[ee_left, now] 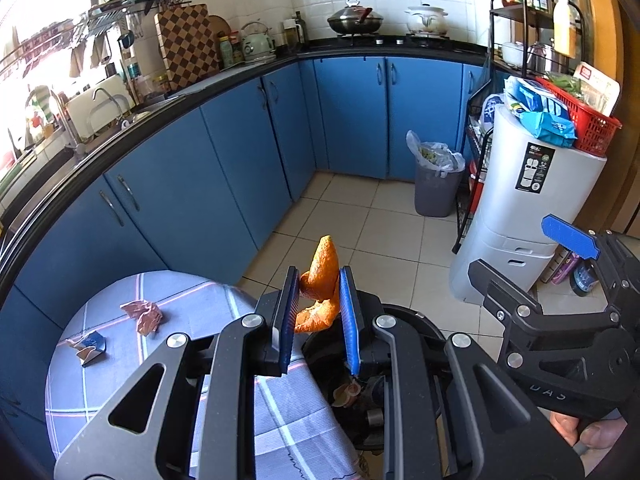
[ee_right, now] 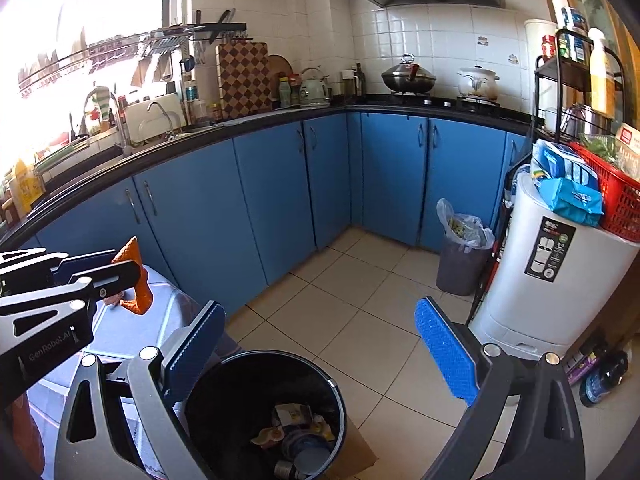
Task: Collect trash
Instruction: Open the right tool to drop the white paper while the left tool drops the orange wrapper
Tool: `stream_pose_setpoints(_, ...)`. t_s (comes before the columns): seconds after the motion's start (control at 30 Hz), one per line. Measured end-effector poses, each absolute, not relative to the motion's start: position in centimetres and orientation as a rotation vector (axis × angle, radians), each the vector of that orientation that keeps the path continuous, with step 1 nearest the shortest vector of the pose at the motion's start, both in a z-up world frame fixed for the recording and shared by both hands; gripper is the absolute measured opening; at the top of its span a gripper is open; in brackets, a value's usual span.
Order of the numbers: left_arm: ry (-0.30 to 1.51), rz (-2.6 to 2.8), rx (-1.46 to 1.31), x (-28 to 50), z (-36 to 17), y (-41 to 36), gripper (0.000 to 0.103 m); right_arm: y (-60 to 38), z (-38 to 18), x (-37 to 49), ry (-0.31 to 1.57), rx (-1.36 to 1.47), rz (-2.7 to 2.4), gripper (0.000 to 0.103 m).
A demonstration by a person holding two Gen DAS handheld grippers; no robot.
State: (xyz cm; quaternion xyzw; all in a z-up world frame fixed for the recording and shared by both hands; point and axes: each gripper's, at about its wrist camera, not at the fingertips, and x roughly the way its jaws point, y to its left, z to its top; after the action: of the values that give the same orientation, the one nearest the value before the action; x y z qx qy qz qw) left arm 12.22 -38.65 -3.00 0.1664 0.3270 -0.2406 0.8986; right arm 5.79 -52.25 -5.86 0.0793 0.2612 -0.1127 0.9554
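Note:
My left gripper (ee_left: 318, 300) is shut on an orange peel (ee_left: 322, 276) and holds it in the air above the edge of the round table and the black bin (ee_left: 416, 320). The peel also shows in the right wrist view (ee_right: 136, 280), held by the left gripper (ee_right: 120, 272). My right gripper (ee_right: 320, 340) is open and empty, above the black bin (ee_right: 224, 396), which holds several pieces of trash. A crumpled pink wrapper (ee_left: 144, 314) and a small blue-and-silver wrapper (ee_left: 90, 346) lie on the table's checked cloth (ee_left: 100, 392).
Blue kitchen cabinets (ee_left: 224, 160) run along the left and back. A grey bin with a plastic bag (ee_left: 436, 184) stands in the far corner. A white cylindrical appliance (ee_left: 532, 216) with a red basket (ee_left: 588, 120) on top stands at the right, beside a black rack.

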Motion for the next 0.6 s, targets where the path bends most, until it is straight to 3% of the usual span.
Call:
stream_pose_setpoints(0.4, 0.647, -0.551, 0.361, 12.8, -2.5, -42.1, 0.023, -53.3, -6.9, 4.9, 0.538, 0.171, -0.271, 0.093)
stream_pose_setpoints(0.6, 0.726, -0.546, 0.362, 14.5, -4.0, -43.0, 0.024, -53.7, -7.7, 4.9, 0.556, 0.174, -0.293, 0.093)
